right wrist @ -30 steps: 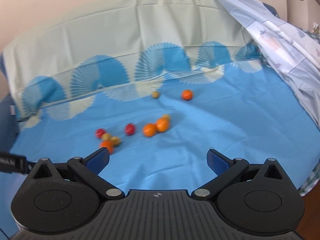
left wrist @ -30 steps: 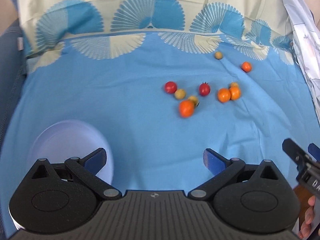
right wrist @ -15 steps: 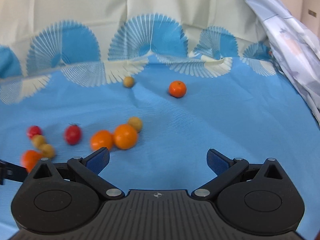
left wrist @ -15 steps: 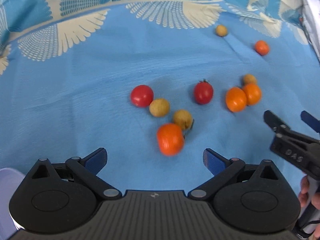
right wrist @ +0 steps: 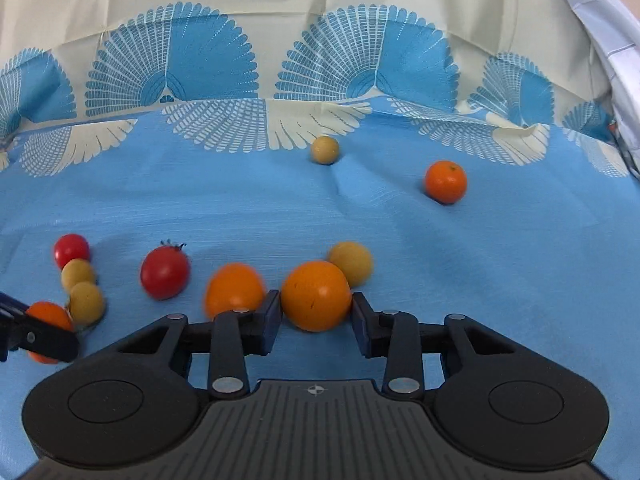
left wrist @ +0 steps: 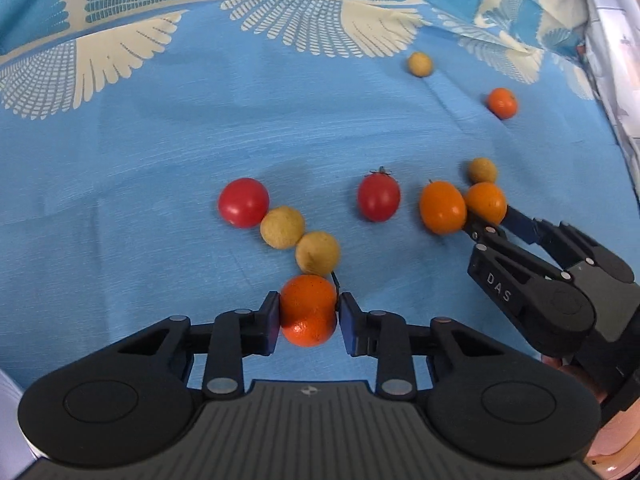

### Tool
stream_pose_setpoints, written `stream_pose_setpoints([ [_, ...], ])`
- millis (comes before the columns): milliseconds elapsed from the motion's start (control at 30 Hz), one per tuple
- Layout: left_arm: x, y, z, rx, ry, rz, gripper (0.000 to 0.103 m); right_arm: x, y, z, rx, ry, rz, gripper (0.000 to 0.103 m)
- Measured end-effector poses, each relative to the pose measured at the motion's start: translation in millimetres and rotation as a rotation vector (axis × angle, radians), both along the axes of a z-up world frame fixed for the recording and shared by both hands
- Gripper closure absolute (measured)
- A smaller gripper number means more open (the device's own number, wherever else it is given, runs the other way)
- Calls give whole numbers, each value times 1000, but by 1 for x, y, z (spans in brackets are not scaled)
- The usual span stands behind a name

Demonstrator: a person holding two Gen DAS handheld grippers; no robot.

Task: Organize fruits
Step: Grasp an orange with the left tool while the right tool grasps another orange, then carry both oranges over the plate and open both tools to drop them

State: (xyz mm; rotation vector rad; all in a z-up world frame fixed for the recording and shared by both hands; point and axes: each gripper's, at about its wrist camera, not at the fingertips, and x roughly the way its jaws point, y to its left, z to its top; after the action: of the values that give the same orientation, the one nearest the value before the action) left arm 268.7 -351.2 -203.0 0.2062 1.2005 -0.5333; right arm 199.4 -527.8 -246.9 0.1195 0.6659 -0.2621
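Small fruits lie scattered on a blue cloth (left wrist: 140, 152). My left gripper (left wrist: 308, 318) is shut on an orange mandarin (left wrist: 308, 310) resting on the cloth. My right gripper (right wrist: 316, 312) is shut on another orange fruit (right wrist: 316, 295); the left wrist view shows that fruit (left wrist: 485, 202) too. Beside it lie an orange tomato (right wrist: 234, 290) and a tan longan (right wrist: 352, 262). Two red tomatoes (left wrist: 243, 202) (left wrist: 379, 197) and two tan longans (left wrist: 282, 227) (left wrist: 317, 253) lie in the middle. A far longan (right wrist: 325, 150) and a far mandarin (right wrist: 445, 182) lie apart.
The cloth rises at the back into a cream and blue fan-patterned drape (right wrist: 280, 20). A pale patterned sheet (right wrist: 616, 40) hangs at the right. A sliver of a white plate (left wrist: 8, 392) shows at the left wrist view's lower left edge.
Both grippers moved forward and down to the fruits and closed from open. The left closed on the near mandarin, the right on the orange fruit beside the orange tomato.
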Motion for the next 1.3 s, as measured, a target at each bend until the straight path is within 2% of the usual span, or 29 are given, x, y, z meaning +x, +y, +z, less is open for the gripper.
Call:
stream_pose_setpoints([
  [233,-33,32,23,-5,-21,16,69,-51,6,18,75,-23,-47,64],
  [500,-94,88,70,20,-49,65,69,-119,46,58,87,-60,17,64],
  [900,-170,206,132,46,-120,200,69,-188,162,134,125,-104,253,64],
  [1067,-197,251,147,31,-140,261,69,-212,214,154,138,-111,354,64],
  [1300,-226,299,157,3,-161,330,69,-245,264,171,118,-119,451,64],
])
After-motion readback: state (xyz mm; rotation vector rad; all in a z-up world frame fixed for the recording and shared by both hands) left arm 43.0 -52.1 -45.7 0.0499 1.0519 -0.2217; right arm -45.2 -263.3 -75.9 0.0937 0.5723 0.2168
